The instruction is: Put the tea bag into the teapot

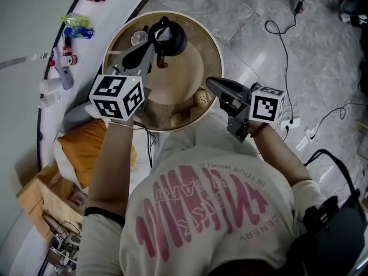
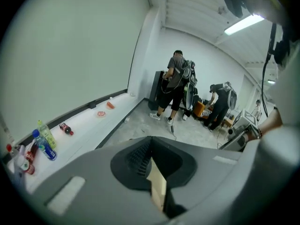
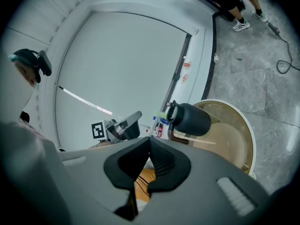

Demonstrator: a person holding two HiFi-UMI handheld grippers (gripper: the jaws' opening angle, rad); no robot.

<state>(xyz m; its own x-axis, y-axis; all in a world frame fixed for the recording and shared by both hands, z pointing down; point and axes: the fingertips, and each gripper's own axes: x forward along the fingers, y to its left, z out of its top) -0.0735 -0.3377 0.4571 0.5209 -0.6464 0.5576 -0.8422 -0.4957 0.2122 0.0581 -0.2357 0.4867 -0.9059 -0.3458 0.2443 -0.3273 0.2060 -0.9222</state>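
A black teapot [image 1: 167, 38] [image 3: 190, 118] with a brown side handle stands at the far side of a round wooden table [image 1: 215, 45]. My left gripper [image 1: 150, 46] [image 2: 151, 139] hangs just left of the pot, its jaws closed tip to tip. A pale tan sliver shows in the slit below the tips; I cannot tell whether it is a held thing or the table behind. My right gripper [image 1: 210, 82] [image 3: 150, 142] is shut and empty over the table's near right rim. I cannot pick out a tea bag anywhere.
Two speckled round things [image 1: 200, 99] lie near the table's front rim, and a small cup [image 1: 138, 37] sits left of the pot. Bottles [image 1: 76, 27] stand on the white ledge, with an orange bag [image 1: 86, 148] below it. Cables [image 1: 282, 33] cross the floor. People [image 2: 176, 86] stand far off.
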